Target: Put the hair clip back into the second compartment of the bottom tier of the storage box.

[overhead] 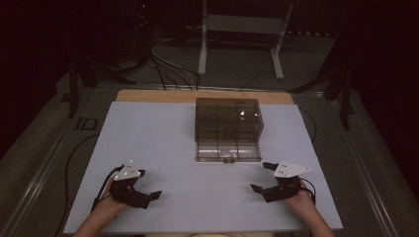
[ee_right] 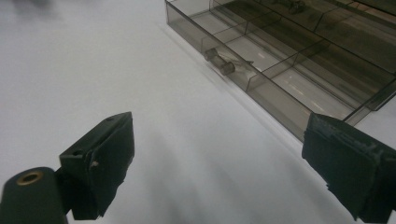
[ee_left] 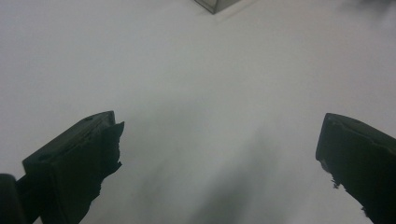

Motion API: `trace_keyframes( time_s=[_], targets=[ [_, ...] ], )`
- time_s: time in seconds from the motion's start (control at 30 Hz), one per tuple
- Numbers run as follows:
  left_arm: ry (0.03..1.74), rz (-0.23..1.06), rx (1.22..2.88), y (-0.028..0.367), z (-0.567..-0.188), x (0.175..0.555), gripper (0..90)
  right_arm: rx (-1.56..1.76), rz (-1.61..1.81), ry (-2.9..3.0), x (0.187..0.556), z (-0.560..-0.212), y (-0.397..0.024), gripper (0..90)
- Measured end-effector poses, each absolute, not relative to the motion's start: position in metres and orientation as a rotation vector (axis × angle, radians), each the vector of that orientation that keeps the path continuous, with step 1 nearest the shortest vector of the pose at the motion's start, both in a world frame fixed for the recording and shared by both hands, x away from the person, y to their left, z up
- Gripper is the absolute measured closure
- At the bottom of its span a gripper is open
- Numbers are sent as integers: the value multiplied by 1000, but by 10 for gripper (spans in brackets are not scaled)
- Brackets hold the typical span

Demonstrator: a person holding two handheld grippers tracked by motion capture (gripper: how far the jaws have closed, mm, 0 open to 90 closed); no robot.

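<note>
Resting on the white counter (overhead: 163,143), left claw (overhead: 149,185) and right claw (overhead: 263,176) gape empty before a smoky transparent plastic drawer box (overhead: 227,118); likely reaching next.

Table (overhead: 163,148): plain white top, no pattern; tan wood strip along far edge.
Box (overhead: 227,117): smoky grey, see-through, with a drawer (overhead: 228,152) of the same tint at its near side.
Small part (ee_right: 219,62) in drawer: dull silver-grey.
Left gripper (overhead: 144,185): black jaws, white plate on top.
Right gripper (overhead: 263,177): black jaws, white plate.
Floor (overhead: 44,148): grey. Far background dark.
</note>
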State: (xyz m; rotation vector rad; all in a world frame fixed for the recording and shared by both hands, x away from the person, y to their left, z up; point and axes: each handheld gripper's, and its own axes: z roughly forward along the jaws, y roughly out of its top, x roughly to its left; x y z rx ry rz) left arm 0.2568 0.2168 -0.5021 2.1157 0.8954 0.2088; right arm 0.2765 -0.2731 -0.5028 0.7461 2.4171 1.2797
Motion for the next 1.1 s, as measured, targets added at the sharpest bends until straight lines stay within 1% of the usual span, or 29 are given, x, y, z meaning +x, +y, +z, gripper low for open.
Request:
trace_keyframes(
  time_s=[0.57, 1.1],
  targets=[
    [879, 233, 2105, 216, -503, 254, 0, 739, 1266, 2419, 277, -504, -275, 98],
    [883, 226, 2083, 218, -502, 254, 0, 734, 1262, 2428, 276, -503, -273, 98]
  ],
)
